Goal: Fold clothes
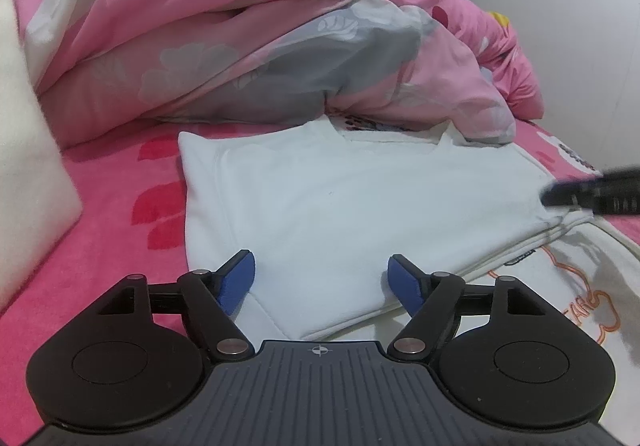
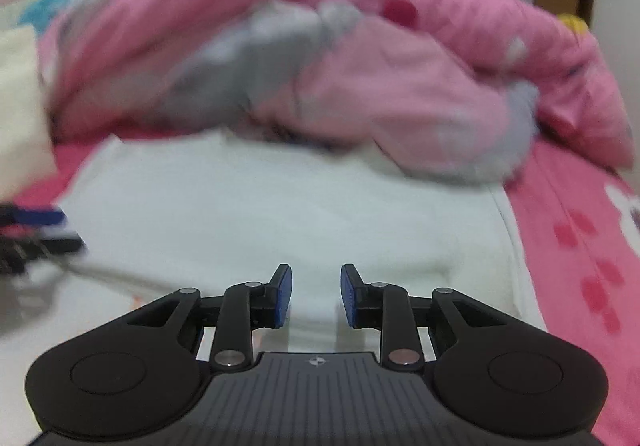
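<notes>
A white garment (image 1: 340,202) lies flat on the pink bed sheet, its upper part folded over a lower layer that bears an orange outline print (image 1: 576,302). My left gripper (image 1: 321,278) is open wide just above the near folded edge, nothing between its blue pads. The right gripper's black tip (image 1: 592,192) shows blurred at the garment's right edge in the left wrist view. In the blurred right wrist view the white garment (image 2: 280,214) fills the middle, and my right gripper (image 2: 316,294) hangs open over it, holding nothing. The left gripper (image 2: 36,230) appears at the far left.
A bunched pink and grey duvet (image 1: 260,46) is heaped behind the garment and overlaps its collar end. A white pillow (image 1: 24,150) stands at the left. The pink sheet (image 1: 120,214) with red marks shows on both sides. A white wall (image 1: 580,46) rises at the right.
</notes>
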The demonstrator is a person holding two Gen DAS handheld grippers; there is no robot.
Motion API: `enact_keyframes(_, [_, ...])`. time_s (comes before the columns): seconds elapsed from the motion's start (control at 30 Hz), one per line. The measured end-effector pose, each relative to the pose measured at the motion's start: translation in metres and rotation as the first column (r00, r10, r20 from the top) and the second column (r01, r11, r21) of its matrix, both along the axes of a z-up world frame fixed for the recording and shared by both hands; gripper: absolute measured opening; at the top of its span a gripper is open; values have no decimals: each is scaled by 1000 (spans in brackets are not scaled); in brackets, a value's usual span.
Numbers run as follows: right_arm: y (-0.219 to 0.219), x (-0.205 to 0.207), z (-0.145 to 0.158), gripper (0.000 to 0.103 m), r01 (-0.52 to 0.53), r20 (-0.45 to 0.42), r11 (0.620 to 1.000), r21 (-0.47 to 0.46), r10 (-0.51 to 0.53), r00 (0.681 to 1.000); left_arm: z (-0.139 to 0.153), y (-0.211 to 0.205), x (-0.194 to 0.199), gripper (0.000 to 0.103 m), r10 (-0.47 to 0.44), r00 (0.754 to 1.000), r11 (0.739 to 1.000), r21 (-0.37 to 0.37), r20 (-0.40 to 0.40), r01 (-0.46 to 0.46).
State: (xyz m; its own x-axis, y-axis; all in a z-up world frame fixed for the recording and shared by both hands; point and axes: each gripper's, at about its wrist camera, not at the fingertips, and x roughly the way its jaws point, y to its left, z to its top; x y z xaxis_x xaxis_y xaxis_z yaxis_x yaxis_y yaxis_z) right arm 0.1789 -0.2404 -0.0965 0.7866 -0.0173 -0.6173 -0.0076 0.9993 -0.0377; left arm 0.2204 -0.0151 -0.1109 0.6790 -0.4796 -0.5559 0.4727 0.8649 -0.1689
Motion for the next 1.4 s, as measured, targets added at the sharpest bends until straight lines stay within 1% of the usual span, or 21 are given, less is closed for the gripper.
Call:
enact_keyframes(0.07, [12,9,2,28,-30,16,1000,-3,30,999,0,1,0,77,2,1000,1000,-5,-2,-2])
enact_keyframes(0.13, [24,17,0,29,-58,21,998,-8,58,998,0,1,0,83,13,1000,1000,-2,-5,-13])
enact_keyframes(0.17, [24,11,0,30,-49,21,999,2,49,999,0,1,1,90,26,1000,1000,3,-10,-26])
enact_keyframes(0.2, [23,5,0,32,-41,21,999,12,41,999,-1,2,2,92,33,999,999,4,-17,-33])
enact_keyframes(0.23, [22,-1,1,35,-33,21,999,22,32,999,-1,3,3,93,34,999,999,-3,-22,-34])
enact_keyframes(0.37, [20,-26,2,36,1,20,998,62,-3,1000,1,5,3,96,46,999,999,-7,-23,-46])
enact_keyframes(0.4, [19,-32,2,38,10,19,997,72,-11,1000,2,5,2,97,50,999,999,-5,-18,-50])
enact_keyframes(0.5, [17,-51,3,39,35,17,994,101,-37,999,7,6,-1,98,65,998,998,-3,3,-65])
enact_keyframes(0.57, [16,-64,4,39,52,16,991,121,-54,998,13,10,-5,98,82,996,996,-17,22,-82])
enact_keyframes(0.67, [14,-82,4,47,77,12,986,151,-80,997,24,17,-12,99,106,993,993,-55,51,-103])
enact_keyframes(0.7, [13,-88,5,52,88,12,984,158,-91,996,27,19,-15,100,113,992,992,-69,61,-109])
enact_keyframes(0.73, [13,-94,5,56,103,14,982,157,-107,994,29,21,-20,100,111,991,991,-80,75,-105])
enact_keyframes(0.8, [14,-104,4,56,128,17,979,158,-132,991,34,25,-28,100,108,989,990,-99,101,-97])
enact_keyframes(0.93, [19,-124,0,58,172,7,973,155,-175,985,41,25,-48,100,78,986,992,-107,149,-62])
enact_keyframes(1.03, [21,-143,2,64,184,32,969,164,-192,981,46,23,-66,101,37,982,995,-96,185,-19])
enact_keyframes(1.1, [21,-155,2,66,193,47,965,177,-204,978,49,23,-79,102,8,979,996,-84,205,10])
enact_keyframes(1.2, [21,-172,0,70,203,61,961,188,-217,974,52,27,-100,102,-12,980,997,-77,200,28])
enact_keyframes(1.3, [20,-186,-1,73,212,67,960,181,-227,971,55,28,-122,103,8,986,998,-70,169,4])
enact_keyframes(1.37, [18,-193,0,78,216,79,957,192,-235,969,55,26,-138,103,26,989,998,-65,142,-17])
enact_keyframes(1.4, [16,-196,0,84,221,86,954,201,-242,966,53,24,-146,103,30,991,998,-66,133,-21])
